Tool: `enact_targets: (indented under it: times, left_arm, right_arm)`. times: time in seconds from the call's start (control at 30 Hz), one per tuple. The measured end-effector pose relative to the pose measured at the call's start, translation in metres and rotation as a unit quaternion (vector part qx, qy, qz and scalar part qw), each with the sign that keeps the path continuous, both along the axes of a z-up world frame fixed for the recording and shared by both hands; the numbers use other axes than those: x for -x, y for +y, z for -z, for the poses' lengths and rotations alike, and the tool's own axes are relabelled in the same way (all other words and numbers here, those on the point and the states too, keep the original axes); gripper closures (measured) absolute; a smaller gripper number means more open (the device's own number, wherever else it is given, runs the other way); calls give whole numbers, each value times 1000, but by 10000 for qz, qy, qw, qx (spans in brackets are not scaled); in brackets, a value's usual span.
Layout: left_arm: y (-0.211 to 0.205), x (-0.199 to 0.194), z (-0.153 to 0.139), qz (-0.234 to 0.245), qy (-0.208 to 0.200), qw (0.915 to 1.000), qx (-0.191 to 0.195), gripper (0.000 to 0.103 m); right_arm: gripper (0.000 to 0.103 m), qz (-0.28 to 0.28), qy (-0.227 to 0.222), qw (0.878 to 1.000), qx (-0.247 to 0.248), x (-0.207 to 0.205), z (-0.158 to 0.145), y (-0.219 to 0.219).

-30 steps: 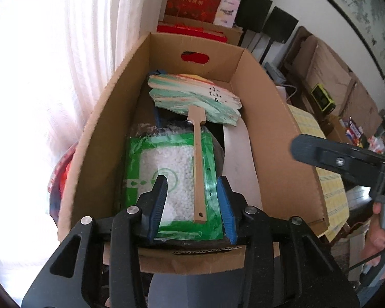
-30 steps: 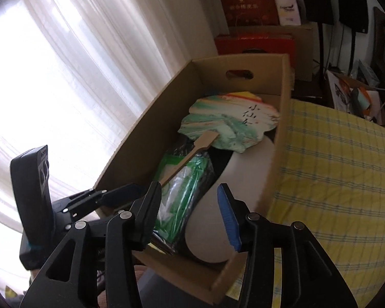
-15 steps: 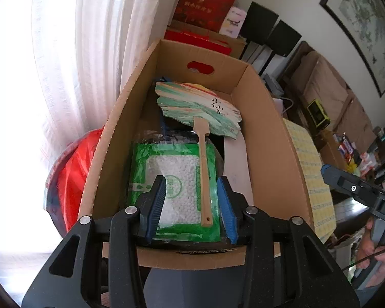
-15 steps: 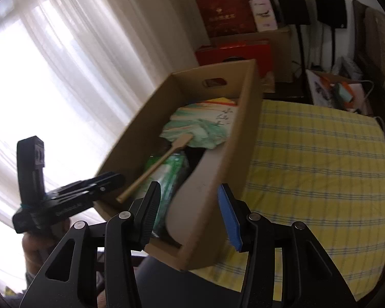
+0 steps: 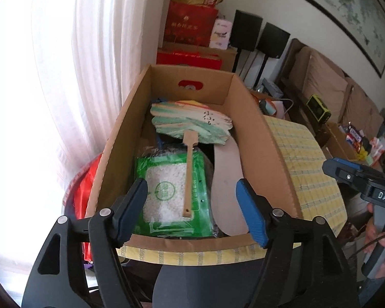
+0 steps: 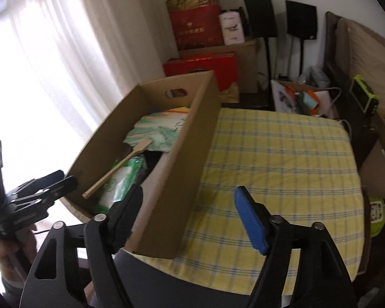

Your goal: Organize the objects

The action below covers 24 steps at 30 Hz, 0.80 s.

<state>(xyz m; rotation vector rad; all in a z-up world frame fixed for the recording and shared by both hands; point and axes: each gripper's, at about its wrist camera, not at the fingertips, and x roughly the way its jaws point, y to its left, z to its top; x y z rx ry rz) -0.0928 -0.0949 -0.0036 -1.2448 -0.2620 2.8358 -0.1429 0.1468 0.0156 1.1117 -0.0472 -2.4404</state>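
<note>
The fan (image 5: 191, 125) lies on the bag (image 5: 173, 192) (inside the box (image 5: 267, 159)).

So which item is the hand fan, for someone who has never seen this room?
Find the open cardboard box on the yellow checked tablecloth beside the curtain. At its far end lies the hand fan, its wooden handle running back over a green bag of white granules. Only it has a scalloped, green-and-white painted face.

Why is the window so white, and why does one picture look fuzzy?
Left wrist view: the curtain is blown out by daylight, while the cardboard box and fan stay sharp. Right wrist view: the box and yellow checked cloth are smeared with blur, and straight edges bend near the rim.
</note>
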Motion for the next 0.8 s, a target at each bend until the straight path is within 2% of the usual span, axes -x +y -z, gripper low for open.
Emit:
enact_targets:
  times: [0.1,0.17,0.37,0.43,0.53,0.57,0.8]
  left_arm:
    - [10,-5,-7,52,107,9999,78,29]
    - [15,-8,-12,68,215,9997,57,20]
    - [29,-13,-19,116,311,9994,111,18]
    - [34,-14,-19,155,274,9995,78,17]
    - [39,-16,-18,185,253,9995,24,3]
    - [42,-17,-19,212,285,9994,9,2]
    - [55,-25,-20,115,278,9992,250,0]
  right_arm:
    - [22,114,111,9998,-70,-5,-3,8]
    - [17,216,203,9995,-143,-8,-5,13]
    - [1,488,315,9979,-301,-15,-5,29]
    - [1,546,375,9972,-349,-19,-6,34]
    - [1,609,452,9962,-425,-24,-8,38]
    - [0,623,468,9960,-446,-26,-9,39]
    - [0,756,555,9943,-507,-36,-9,47]
